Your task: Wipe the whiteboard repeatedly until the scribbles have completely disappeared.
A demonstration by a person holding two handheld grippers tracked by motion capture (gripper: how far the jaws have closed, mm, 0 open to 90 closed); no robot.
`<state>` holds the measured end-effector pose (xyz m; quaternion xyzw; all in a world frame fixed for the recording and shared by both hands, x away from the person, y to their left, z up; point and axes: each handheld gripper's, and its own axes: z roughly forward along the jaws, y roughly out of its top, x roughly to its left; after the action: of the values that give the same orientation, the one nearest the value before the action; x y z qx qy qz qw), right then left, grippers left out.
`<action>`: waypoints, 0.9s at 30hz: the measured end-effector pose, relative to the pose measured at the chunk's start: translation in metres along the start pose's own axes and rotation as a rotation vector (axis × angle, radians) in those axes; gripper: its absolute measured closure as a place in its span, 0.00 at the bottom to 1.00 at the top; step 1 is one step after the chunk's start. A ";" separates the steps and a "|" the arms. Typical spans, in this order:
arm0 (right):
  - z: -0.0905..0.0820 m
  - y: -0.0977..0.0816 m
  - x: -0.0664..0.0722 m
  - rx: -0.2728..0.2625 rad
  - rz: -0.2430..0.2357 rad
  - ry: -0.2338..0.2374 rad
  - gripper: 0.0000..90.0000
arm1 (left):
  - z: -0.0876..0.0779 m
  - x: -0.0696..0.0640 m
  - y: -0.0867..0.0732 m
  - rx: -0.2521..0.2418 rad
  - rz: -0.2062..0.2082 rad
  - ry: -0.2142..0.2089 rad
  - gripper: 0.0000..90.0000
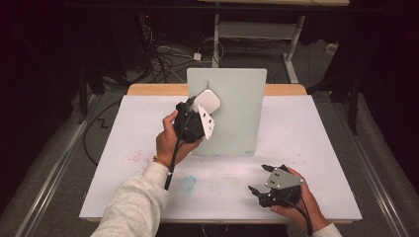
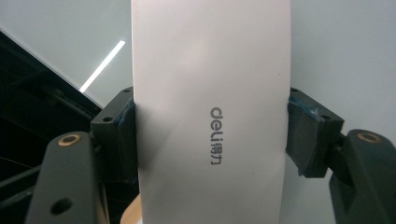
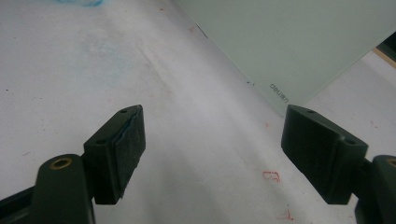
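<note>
The left gripper (image 1: 200, 114) is clamped on a white rounded-rectangular plastic eraser (image 1: 208, 102) and presses it against the upright pale-green glass board (image 1: 239, 113), so wiping looks underway. Next calls for steady strokes across the board. The right gripper (image 1: 261, 179) rests released on the white tabletop (image 1: 306, 128).

The white eraser (image 1: 208, 102) is a flat, rounded-corner block with a smooth pale face, and it is clamped between the pads of the left tool (image 1: 197, 116). In the left gripper view the eraser (image 2: 210, 112) fills the space between both jaws, its long sides pressed by the pads, and grey "deli" lettering runs lengthwise down its face. It is lifted off the tabletop and held against the upper left part of the pale green board (image 1: 237, 113), which stands upright near the far edge of the tabletop. The eraser sits tilted there.
</note>
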<state>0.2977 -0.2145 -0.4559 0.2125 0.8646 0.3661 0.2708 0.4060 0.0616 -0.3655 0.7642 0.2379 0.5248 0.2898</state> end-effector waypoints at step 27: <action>-0.001 0.000 0.000 -0.004 -0.002 0.001 0.25 | 0.001 0.011 0.005 -0.023 -0.091 0.015 0.32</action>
<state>0.2971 -0.2148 -0.4549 0.2109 0.8641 0.3677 0.2713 0.4104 0.0650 -0.3547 0.7453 0.2685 0.5193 0.3205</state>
